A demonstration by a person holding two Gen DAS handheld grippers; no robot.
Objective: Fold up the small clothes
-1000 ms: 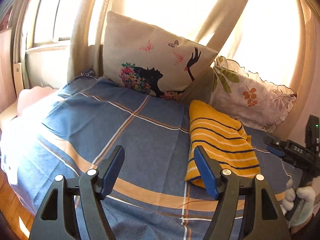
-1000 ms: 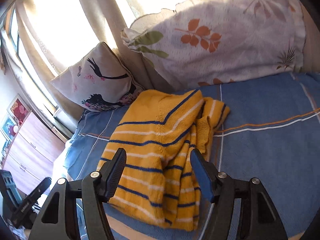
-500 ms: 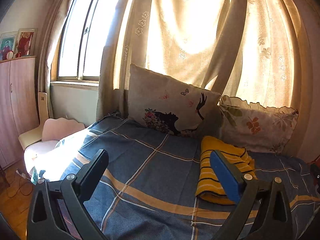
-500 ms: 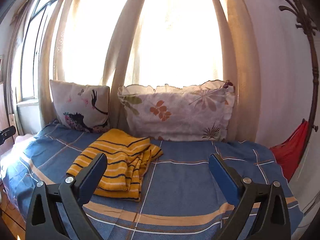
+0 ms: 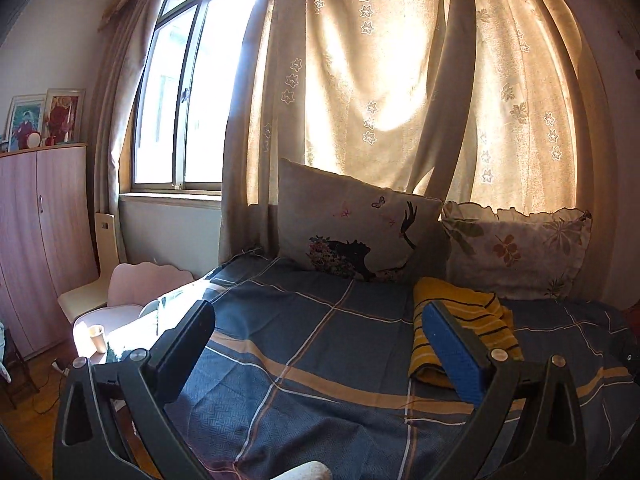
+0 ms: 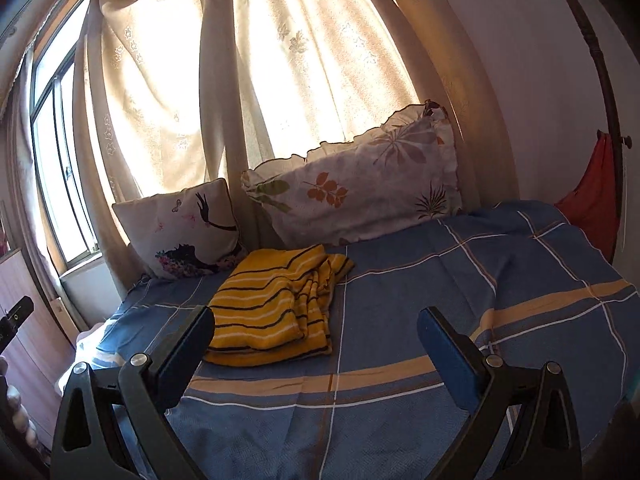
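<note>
A folded yellow sweater with dark and white stripes (image 6: 276,304) lies on the blue checked bedspread (image 6: 460,304), in front of the pillows. It also shows in the left wrist view (image 5: 464,320), right of centre, partly behind my right finger. My left gripper (image 5: 318,334) is open and empty, held back above the bed's near part. My right gripper (image 6: 316,334) is open and empty, back from the sweater, which lies beyond its left finger.
Two pillows lean on the curtain: a grey one with a black figure (image 5: 356,232) and a leaf-print one (image 6: 360,196). A pink chair (image 5: 132,296) with a cup (image 5: 98,338) and a wooden cabinet (image 5: 36,240) stand left of the bed. A red cloth (image 6: 592,212) hangs at the right.
Both grippers have pulled back and up from the sweater and opened wider. The sweater lies in the same place, now farther off in both views.
</note>
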